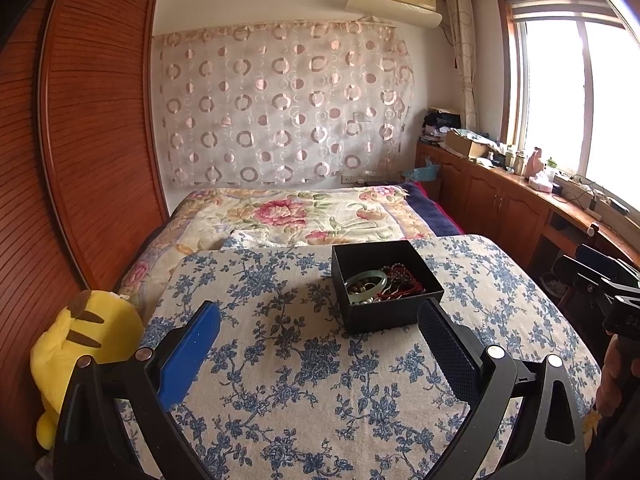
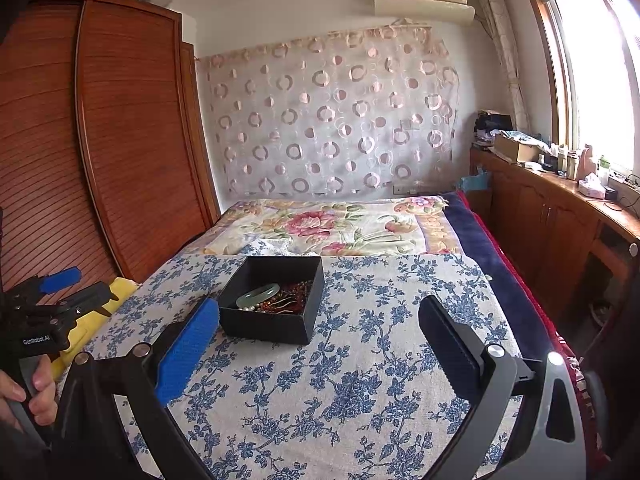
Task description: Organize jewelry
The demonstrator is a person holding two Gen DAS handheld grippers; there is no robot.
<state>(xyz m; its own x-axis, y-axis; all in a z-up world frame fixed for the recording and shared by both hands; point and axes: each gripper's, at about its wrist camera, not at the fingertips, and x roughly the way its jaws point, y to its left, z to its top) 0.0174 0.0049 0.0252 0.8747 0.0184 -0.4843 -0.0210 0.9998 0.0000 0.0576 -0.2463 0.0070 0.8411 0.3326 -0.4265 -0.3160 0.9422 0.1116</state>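
A black open box (image 1: 394, 312) stands on a table with a blue-flowered cloth (image 1: 304, 364). It holds a pale green bangle (image 1: 366, 280) and a tangle of red and brown bead strings (image 1: 402, 284). My left gripper (image 1: 320, 320) is open and empty, a little short of the box, which lies toward its right finger. In the right wrist view the box (image 2: 272, 320) with the bangle (image 2: 258, 295) sits just beyond the blue left finger of my right gripper (image 2: 320, 316), which is open and empty. The left gripper (image 2: 60, 292) shows at the left edge.
A yellow plush toy (image 1: 76, 352) lies off the table's left edge. A bed with a floral quilt (image 1: 296, 216) is behind the table. A wooden wardrobe (image 1: 80, 140) stands at the left. A cluttered wooden counter (image 1: 520, 184) runs under the window at the right.
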